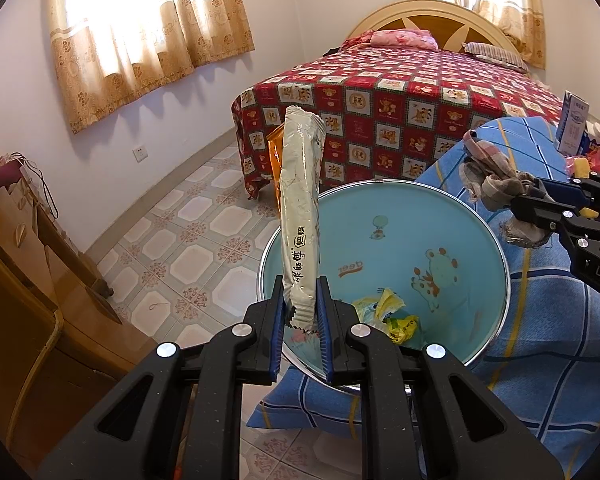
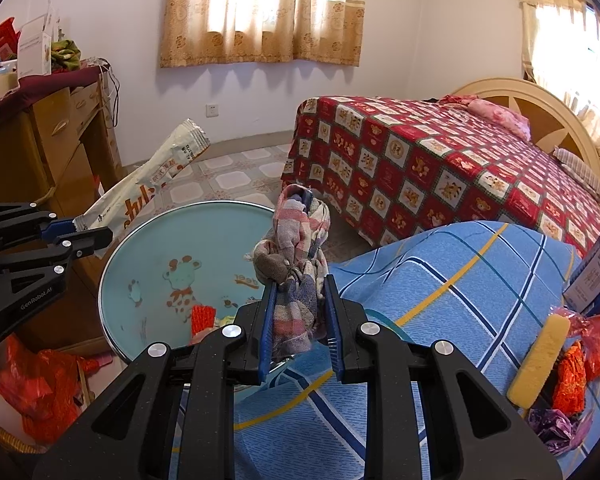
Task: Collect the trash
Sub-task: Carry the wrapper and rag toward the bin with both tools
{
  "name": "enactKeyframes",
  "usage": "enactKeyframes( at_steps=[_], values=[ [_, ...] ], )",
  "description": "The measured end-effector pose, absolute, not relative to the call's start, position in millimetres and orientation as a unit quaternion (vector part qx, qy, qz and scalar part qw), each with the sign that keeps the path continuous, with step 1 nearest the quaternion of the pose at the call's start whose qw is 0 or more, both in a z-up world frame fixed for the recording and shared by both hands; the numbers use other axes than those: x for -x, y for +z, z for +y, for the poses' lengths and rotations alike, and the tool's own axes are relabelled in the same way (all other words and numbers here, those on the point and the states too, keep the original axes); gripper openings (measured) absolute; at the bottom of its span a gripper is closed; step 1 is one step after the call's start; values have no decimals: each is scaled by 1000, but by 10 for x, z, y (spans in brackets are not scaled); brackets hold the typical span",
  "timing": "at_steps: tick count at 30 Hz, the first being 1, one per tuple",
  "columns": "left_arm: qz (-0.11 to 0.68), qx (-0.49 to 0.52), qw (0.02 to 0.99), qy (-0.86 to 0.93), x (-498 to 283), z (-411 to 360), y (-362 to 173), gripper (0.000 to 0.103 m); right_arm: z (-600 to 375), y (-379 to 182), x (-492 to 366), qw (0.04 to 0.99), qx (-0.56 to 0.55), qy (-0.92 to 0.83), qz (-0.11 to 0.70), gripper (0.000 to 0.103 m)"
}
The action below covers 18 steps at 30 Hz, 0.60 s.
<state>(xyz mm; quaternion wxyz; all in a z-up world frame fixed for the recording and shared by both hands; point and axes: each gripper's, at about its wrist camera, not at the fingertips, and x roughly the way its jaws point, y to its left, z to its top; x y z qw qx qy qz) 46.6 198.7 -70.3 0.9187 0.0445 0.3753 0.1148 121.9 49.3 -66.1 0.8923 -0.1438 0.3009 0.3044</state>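
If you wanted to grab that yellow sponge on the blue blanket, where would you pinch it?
Pinch the yellow sponge across its narrow width, near the middle, coming down from above. It is a long slab lying flat on the blue blanket, so its two long edges are the easiest to squeeze. The red wrappers crowd its right side, so a hand-held gripper would probably need to slip in carefully there.

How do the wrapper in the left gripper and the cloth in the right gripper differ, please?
The wrapper is a long, stiff, cream packet standing up from the left gripper; the cloth is soft, checked and bunched above the right gripper. The wrapper carries printed writing; the cloth shows none. Both are clamped by their lower ends above the basin.
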Motion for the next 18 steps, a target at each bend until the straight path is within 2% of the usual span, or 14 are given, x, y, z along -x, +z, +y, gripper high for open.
enactKeyframes(
  at_steps=[14, 16, 18],
  values=[
    [376, -45, 919, 113, -472, 1971, -706, 15, 510, -645, -1207, 892, 144, 307, 299, 24],
    [378, -44, 919, 104, -476, 1931, -718, 17, 514, -648, -1209, 890, 142, 311, 301, 26],
    [378, -45, 919, 100, -475, 1878, -730, 29, 516, -640, -1212, 887, 136, 321, 303, 33]
  ],
)
